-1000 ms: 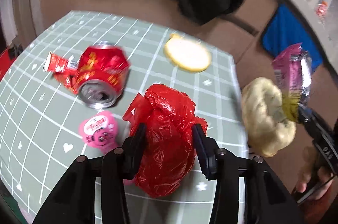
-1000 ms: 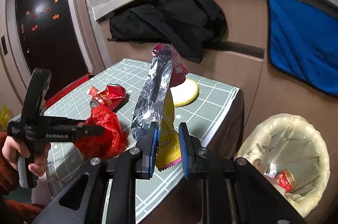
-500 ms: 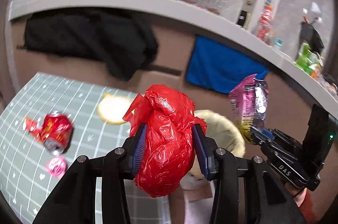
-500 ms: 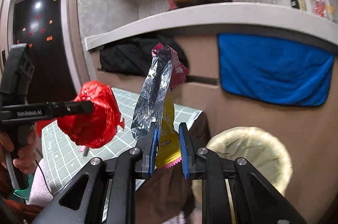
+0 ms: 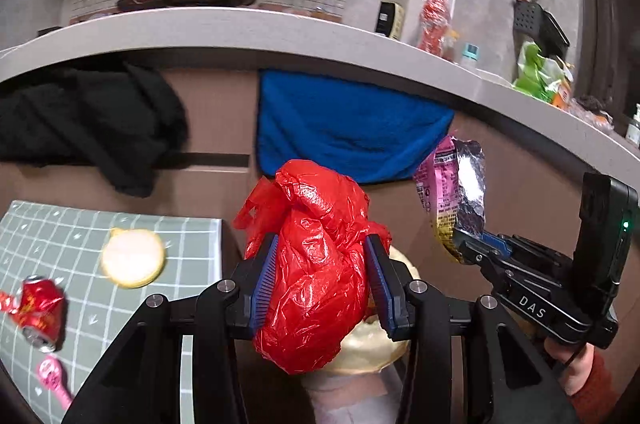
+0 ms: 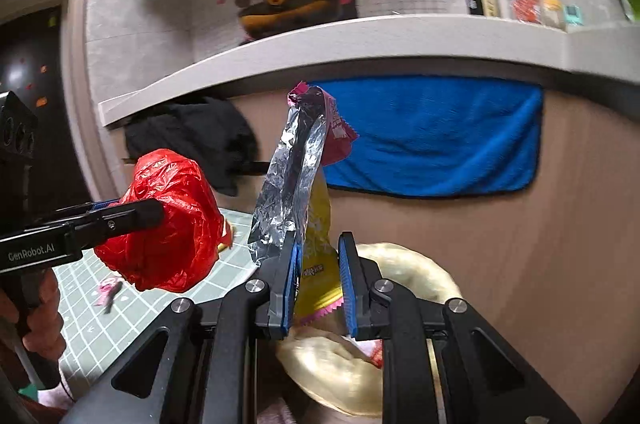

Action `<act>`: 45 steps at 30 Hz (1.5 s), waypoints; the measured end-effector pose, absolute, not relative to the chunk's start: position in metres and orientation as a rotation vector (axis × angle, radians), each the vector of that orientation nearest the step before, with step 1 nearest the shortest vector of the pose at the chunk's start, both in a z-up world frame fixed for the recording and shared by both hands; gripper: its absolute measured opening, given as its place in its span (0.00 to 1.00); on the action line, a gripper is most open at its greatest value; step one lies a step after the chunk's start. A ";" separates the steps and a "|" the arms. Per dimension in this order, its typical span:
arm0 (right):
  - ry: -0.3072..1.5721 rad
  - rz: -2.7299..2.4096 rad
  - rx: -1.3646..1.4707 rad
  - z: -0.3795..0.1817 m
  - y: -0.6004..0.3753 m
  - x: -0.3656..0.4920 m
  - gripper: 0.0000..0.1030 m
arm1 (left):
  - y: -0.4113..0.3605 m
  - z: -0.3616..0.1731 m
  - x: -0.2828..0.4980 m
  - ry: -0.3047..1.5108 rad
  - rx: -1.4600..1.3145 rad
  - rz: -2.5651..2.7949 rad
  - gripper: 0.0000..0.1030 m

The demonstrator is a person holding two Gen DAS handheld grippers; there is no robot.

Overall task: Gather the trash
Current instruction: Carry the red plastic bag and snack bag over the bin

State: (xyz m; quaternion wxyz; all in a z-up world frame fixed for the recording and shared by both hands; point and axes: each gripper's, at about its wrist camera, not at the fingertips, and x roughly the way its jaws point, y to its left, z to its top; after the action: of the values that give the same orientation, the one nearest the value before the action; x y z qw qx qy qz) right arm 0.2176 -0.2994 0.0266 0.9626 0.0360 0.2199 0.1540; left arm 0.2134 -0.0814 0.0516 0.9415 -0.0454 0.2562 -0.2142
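Red crushed can (image 5: 40, 316): lies on its side at the left edge of the checked table (image 5: 188, 244), beside a torn red wrapper at the frame border.
Pink packet (image 5: 54, 380): flat on the table just below the can, apart from it.
Pale round dish (image 5: 133, 258): on the table near its right edge, well clear of the can.
Black garment (image 5: 92, 120): draped against the brown panel behind the table, under the grey counter (image 5: 320, 40).
Blue towel (image 5: 352, 132): hangs flat on the same panel, to the right of the garment.
Left gripper (image 5: 324, 280): jaws spread fairly wide and pressed against both sides of a crumpled red plastic bag (image 5: 316, 264); the bag bulges above and below the blue pads.
Red plastic bag, place: held in the air past the table's right edge, in front of the bin.
Bin (image 6: 412, 272): lined with a pale yellowish bag; its rim shows behind and below both grippers, with some scraps inside, blurred.
Right gripper (image 6: 319, 280): jaws close together, pinching the lower part of a snack wrapper (image 6: 298, 184).
Snack wrapper: stands upright from the jaws, silver foil inside, yellow and pink print outside; held above the bin's rim.
Person's hand (image 5: 576, 364): grips the right gripper's handle, a reddish sleeve below it.
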 end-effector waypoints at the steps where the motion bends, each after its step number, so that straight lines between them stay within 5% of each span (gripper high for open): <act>1: 0.452 0.302 0.084 0.025 -0.305 0.219 0.17 | -0.085 0.051 0.218 0.528 -0.094 -0.446 0.43; 45: 0.656 0.257 0.163 -0.046 -0.325 0.289 0.19 | -0.132 -0.043 0.304 0.768 -0.103 -0.463 0.43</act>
State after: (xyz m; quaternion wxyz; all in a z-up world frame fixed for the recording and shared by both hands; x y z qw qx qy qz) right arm 0.2890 -0.3248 -0.0464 0.9354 0.0799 0.3207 0.1255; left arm 0.3038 -0.1318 -0.0435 0.8999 -0.0498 0.3711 -0.2237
